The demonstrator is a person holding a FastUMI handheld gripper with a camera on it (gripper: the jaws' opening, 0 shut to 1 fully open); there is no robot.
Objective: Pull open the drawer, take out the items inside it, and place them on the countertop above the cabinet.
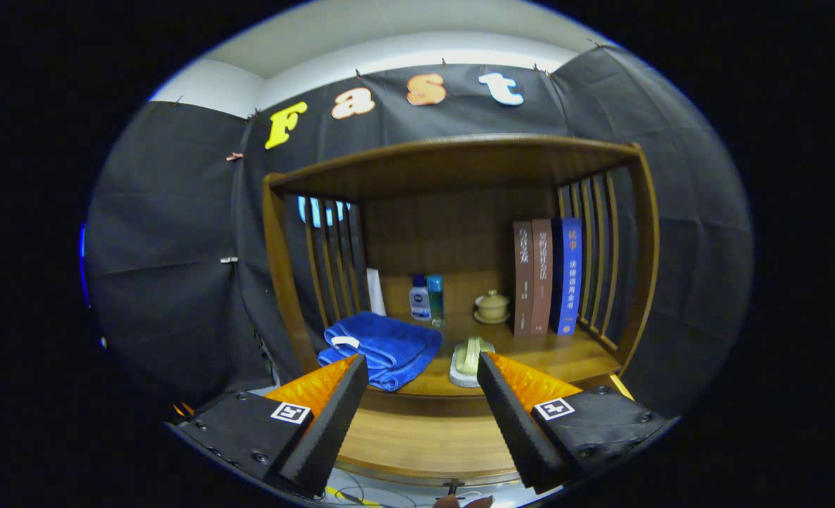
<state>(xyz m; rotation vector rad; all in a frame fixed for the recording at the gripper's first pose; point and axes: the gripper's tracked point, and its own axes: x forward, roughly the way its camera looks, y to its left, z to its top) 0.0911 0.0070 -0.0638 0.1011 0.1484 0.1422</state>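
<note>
Since the gripper [423,416] hangs in front of the cabinet [459,169] with its fingers spread wide and nothing between them, I judge the task to be at its very start or between trips: the drawer [424,434] front, the curved wooden panel just below the countertop [565,356], looks shut, and no handle can be made out, so I cannot tell where to grip it. The next move, as I see it, calls for dropping lower toward that panel, finding its pull or lower lip, closing on it and drawing straight back. What lies inside the drawer is hidden. The countertop is already crowded: a folded blue towel [385,346] fills its front left corner, a pale green brush [469,360] lies at the front edge near the middle, two small bottles [426,298] and a lidded cup [492,306] stand toward the back, and three books [548,275] stand upright against the right-hand slats. Free room for setting things down appears mostly at the front right corner, before the books; the towel and brush sit just beyond the fingertips and could be knocked on the way in.
</note>
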